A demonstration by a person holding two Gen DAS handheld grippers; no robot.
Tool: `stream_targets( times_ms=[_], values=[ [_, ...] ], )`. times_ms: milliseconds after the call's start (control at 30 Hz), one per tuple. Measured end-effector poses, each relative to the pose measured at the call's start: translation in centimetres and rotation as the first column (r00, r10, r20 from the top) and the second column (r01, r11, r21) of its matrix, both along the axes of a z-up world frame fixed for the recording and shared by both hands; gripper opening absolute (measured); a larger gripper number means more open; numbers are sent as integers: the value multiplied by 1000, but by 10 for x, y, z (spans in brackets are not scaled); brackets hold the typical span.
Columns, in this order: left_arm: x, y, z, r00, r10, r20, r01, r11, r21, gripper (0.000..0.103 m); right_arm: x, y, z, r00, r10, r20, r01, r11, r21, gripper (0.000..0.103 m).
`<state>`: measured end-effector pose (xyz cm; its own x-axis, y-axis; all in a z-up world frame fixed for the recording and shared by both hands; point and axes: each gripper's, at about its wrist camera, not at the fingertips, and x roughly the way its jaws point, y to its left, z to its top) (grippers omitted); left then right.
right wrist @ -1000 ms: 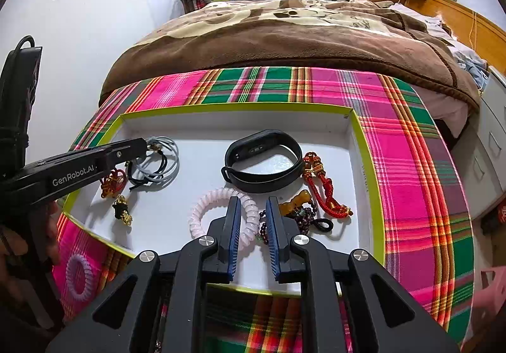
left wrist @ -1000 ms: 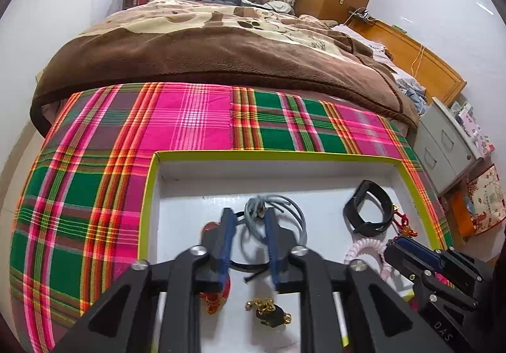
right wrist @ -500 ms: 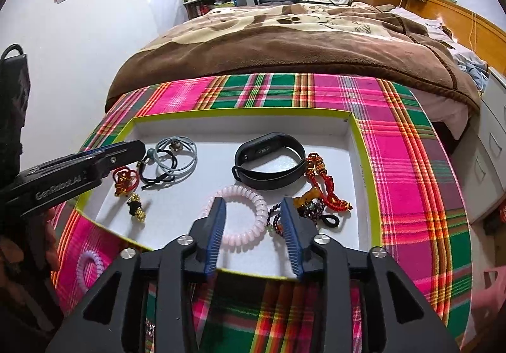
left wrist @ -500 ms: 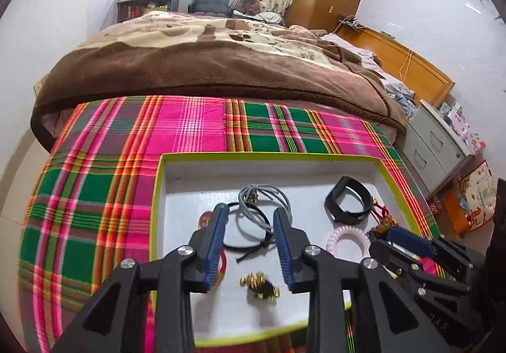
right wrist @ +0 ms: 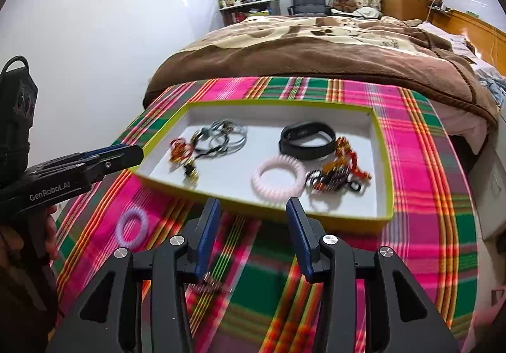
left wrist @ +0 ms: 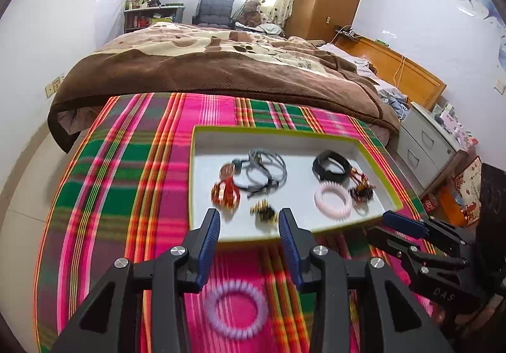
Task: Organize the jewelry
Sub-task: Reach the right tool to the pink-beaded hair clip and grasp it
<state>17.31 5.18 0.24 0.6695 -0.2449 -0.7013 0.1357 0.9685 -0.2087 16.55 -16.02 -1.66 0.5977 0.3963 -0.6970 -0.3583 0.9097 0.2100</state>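
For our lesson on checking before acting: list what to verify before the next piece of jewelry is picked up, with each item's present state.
1. Left gripper holding nothing, jaws opening: ok.
2. Right gripper holding nothing, jaws opening: ok.
3. Purple coil ring in the tray: not ok, it lies on the plaid cloth.
4. Small beaded piece in the tray: not ok, on the cloth near the right gripper.
5. Pink coil ring in the tray: ok.
6. Picture sharp enough to aim: not ok, blurred.
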Motion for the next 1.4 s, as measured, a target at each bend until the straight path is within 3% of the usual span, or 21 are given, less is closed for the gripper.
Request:
stream_targets(
  times_ms=[200, 800, 1000, 1200, 1400],
  values=[
    [-33, 11, -10, 1000, 15, -19, -16, 1000, -20, 38, -24, 18, -15, 992, 128, -16, -128, 991, -29, 46],
    [-69, 43, -23, 995, 82, -50, -84, 995, -45, 38, -57, 49, -33, 956, 270, -118, -276, 961, -37, 47],
    [-71, 43, -27, 995, 78, -62, -81, 995, -49, 38, -62, 56, -35, 965, 244, -101, -253, 963, -92, 47],
    [-74, 42, -32, 994, 74, -75, -78, 995, -60, 38, -58, 69, -39, 970, 238, -47, -243, 947, -208, 47],
    [-74, 44, -37, 992, 85, -89, -93, 992, -88, 38, -57, 73, -39, 972, 233, -30, -233, 943, -236, 47]
  ],
)
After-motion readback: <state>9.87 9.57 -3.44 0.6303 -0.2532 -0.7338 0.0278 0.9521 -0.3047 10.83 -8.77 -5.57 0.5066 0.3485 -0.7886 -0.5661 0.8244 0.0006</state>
